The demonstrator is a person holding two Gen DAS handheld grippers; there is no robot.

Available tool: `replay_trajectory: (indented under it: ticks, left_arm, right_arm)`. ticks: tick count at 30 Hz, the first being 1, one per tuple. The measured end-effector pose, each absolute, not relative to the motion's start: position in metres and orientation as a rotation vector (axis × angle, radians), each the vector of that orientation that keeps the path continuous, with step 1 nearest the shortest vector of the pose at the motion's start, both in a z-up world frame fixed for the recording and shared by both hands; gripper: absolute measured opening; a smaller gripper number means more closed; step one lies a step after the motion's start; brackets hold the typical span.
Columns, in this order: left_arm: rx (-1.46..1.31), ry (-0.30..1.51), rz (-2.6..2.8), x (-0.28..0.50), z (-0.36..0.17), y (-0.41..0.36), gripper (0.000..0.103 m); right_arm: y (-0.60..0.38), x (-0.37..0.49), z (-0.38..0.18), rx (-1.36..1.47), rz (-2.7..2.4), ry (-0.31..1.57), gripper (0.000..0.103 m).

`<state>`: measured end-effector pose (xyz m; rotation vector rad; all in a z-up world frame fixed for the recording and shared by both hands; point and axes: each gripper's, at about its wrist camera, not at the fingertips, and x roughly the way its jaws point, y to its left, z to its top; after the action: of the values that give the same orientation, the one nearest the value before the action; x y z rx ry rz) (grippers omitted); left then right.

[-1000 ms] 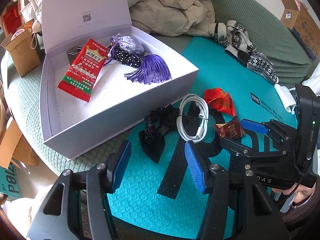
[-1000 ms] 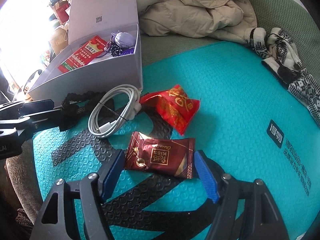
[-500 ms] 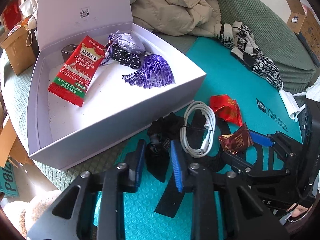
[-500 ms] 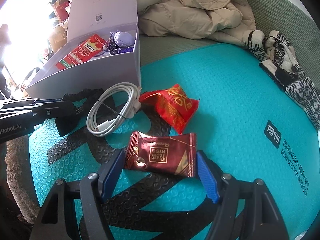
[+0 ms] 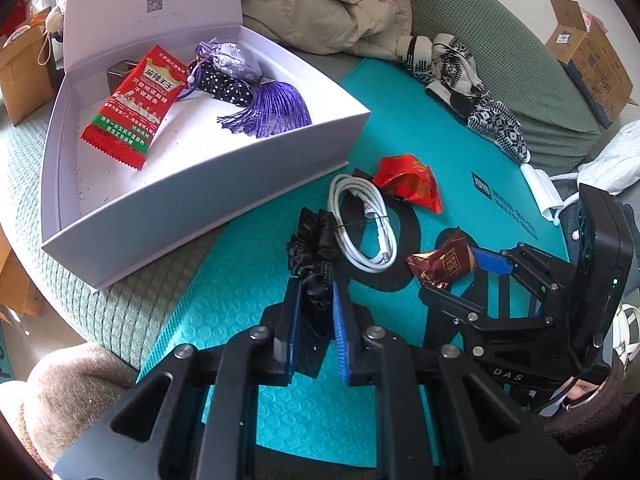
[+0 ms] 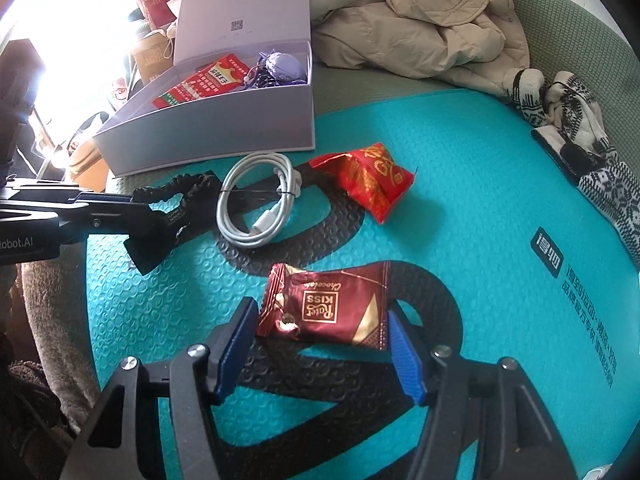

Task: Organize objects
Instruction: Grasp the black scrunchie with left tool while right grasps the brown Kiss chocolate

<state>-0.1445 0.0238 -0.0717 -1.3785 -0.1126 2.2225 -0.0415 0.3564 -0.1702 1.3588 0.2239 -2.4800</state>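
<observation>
Your left gripper point(image 5: 314, 304) clamped the scrunchie point(image 5: 312, 240) for boxing; your right gripper point(image 6: 320, 340), half-open and closing, straddled the chocolate point(image 6: 328, 306) for pickup.

Left tongs point(image 5: 314, 312): angled steeply downward, jaws closed tight on the black scrunchie point(image 5: 310, 248). Right tongs point(image 6: 320, 344): angled steeply downward, jaws closing, blue pads point(image 6: 404, 360) flanking the brown chocolate packet point(image 6: 328, 310), one at each end.
</observation>
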Motion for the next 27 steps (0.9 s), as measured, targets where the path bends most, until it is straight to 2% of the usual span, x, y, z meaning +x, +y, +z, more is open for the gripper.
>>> replay_trajectory:
  ticks: [9,12,17,22,27]
  left_arm:
    - [-1.374,-0.017,2.184,-0.110,-0.068,0.014,0.015]
    - [-1.379,-0.012,2.210,-0.109,-0.068,0.012,0.026]
    - [-1.320,-0.019,2.268,-0.112,-0.059,0.009,0.052]
    - [-1.302,0.004,2.244,-0.120,-0.058,0.021,0.054]
    - [-1.315,0.018,2.222,-0.130,-0.068,0.034,0.054]
  right_arm:
    - [0.353,-0.026,-0.167,1.340,-2.491,0.253,0.065]
    - [0.352,-0.026,-0.167,1.333,-2.516,0.285,0.074]
    - [0.355,-0.031,-0.175,1.366,-2.521,0.260,0.079]
    - [0.362,-0.033,-0.179,1.378,-2.566,0.201,0.093]
    - [0.363,-0.032,-0.180,1.357,-2.620,0.150,0.094]
